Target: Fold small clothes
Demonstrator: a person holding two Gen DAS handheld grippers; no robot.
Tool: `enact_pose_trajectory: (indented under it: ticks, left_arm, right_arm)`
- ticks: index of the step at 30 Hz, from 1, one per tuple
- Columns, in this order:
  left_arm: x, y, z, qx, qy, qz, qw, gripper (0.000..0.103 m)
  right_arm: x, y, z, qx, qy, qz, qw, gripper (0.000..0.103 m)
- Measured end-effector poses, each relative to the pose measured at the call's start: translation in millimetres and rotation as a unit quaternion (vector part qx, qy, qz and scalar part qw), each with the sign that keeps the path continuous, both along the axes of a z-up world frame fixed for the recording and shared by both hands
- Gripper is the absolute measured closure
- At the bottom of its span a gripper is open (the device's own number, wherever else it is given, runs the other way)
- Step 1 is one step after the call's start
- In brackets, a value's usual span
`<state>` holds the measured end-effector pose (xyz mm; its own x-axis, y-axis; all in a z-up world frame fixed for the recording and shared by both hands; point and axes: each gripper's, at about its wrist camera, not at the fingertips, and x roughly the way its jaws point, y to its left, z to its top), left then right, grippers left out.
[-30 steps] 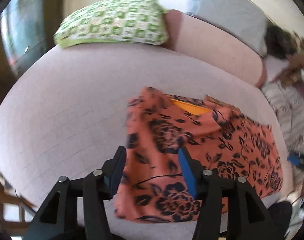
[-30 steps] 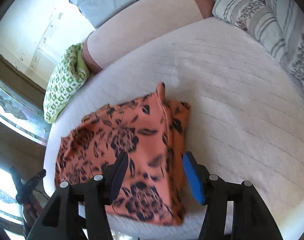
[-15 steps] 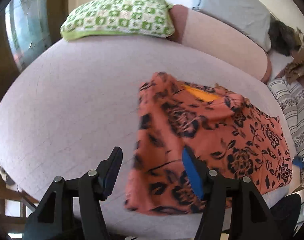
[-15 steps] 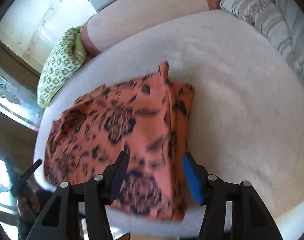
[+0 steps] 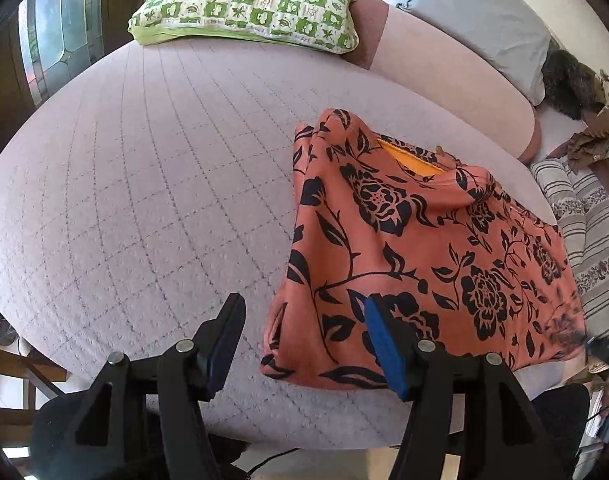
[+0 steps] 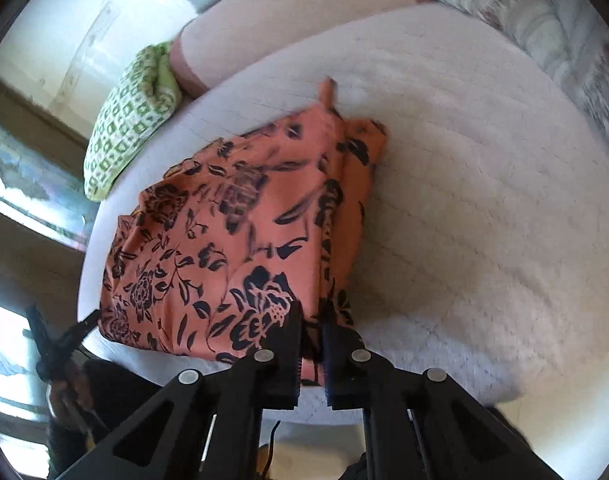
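Orange floral garment (image 6: 232, 240) lies on the bed; right gripper (image 6: 310, 344) pinches its near corner (likely for folding), left gripper (image 5: 304, 344) spread astride the other.

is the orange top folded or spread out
Partly folded: the orange top has its side doubled over in layers along one edge, lying on the bed.

The left gripper (image 5: 300, 334) hangs with its jaws apart above the quilted bed cover (image 5: 136, 184). The near corner of the orange floral garment (image 5: 404, 248) lies between the jaws, closer to the blue-padded one, unpinched. Beyond the jaws lies a green checked pillow (image 5: 248, 4).
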<state>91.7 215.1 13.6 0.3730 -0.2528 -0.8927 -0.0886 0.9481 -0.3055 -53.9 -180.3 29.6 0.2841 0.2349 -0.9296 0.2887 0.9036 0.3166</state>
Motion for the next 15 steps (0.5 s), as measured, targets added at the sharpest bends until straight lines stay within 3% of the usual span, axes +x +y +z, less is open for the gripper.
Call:
enact_pose_trajectory:
  ticks: [1, 2, 3, 9, 11, 13, 15]
  left_arm:
    - [0, 1, -1, 0.001, 0.003, 0.000, 1.0000, 0.040]
    - [-1, 3, -1, -0.001, 0.007, 0.000, 1.0000, 0.040]
    - [0, 6, -2, -0.001, 0.010, 0.002, 0.9999, 0.040]
    - [12, 15, 1, -0.003, 0.008, 0.008, 0.9999, 0.040]
    - [15, 13, -3, -0.006, 0.013, 0.006, 0.9999, 0.040]
    - [17, 9, -8, -0.007, 0.018, 0.003, 0.9998, 0.040]
    - [17, 5, -10, -0.006, 0.021, -0.001, 0.9998, 0.040]
  right_arm:
    - [-6, -8, -23, 0.004, 0.037, -0.017, 0.999, 0.096]
    - [-12, -13, -36, 0.026, 0.046, -0.031, 0.998, 0.096]
    - [-16, -15, -32, 0.042, 0.025, -0.038, 0.998, 0.093]
    - [7, -8, 18, -0.006, -0.044, 0.001, 0.999, 0.090]
    - [23, -9, 20, -0.004, -0.052, 0.000, 0.999, 0.079]
    - [43, -8, 13, -0.009, -0.057, 0.006, 0.998, 0.060]
    - [59, -9, 4, -0.025, -0.056, 0.007, 0.998, 0.052]
